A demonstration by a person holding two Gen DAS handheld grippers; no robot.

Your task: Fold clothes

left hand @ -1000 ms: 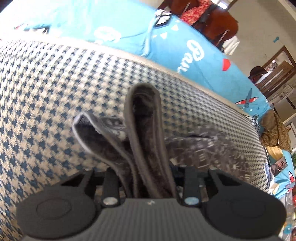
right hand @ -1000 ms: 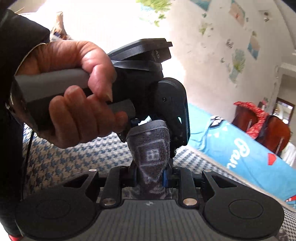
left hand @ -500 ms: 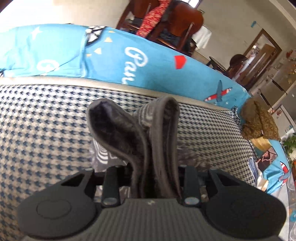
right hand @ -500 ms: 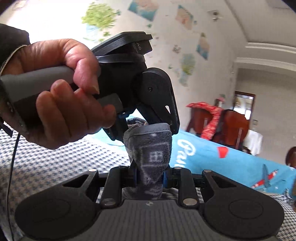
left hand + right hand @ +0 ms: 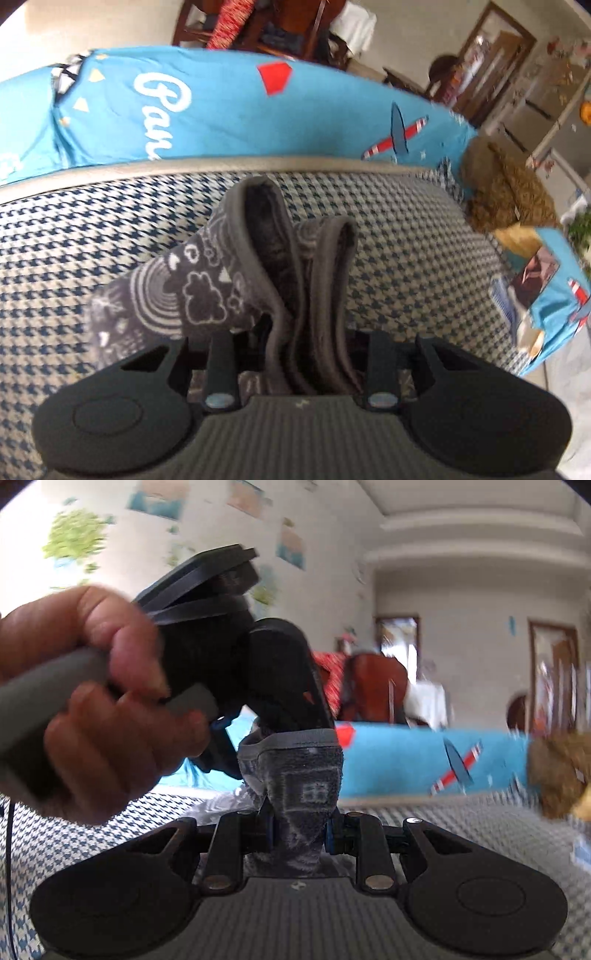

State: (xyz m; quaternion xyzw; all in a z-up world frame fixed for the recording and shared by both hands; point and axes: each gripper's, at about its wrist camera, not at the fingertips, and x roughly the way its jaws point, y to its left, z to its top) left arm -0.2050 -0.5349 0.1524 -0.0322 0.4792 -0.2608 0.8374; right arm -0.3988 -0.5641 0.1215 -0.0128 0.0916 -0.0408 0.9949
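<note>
A dark grey garment with white cloud and ring prints hangs over the blue-and-cream houndstooth cover. My left gripper is shut on its bunched hems, which stand up in folds between the fingers. In the right wrist view, another edge of the same grey garment, showing a small window print, is pinched by my right gripper. Just ahead and to the left there, a hand holds the left gripper's handle, close above the cloth. The fingertips of both grippers are hidden by the fabric.
A bright blue sheet with white lettering and plane prints lies beyond the houndstooth cover's pale edge. A brown heap sits at its right end. Wooden chairs with a red cloth stand behind, and doorways farther right.
Both grippers have swung rightward across the room, carrying the garment along and a little up. The printed side of the cloth now shows at the left gripper's left. Both grips are unchanged.
</note>
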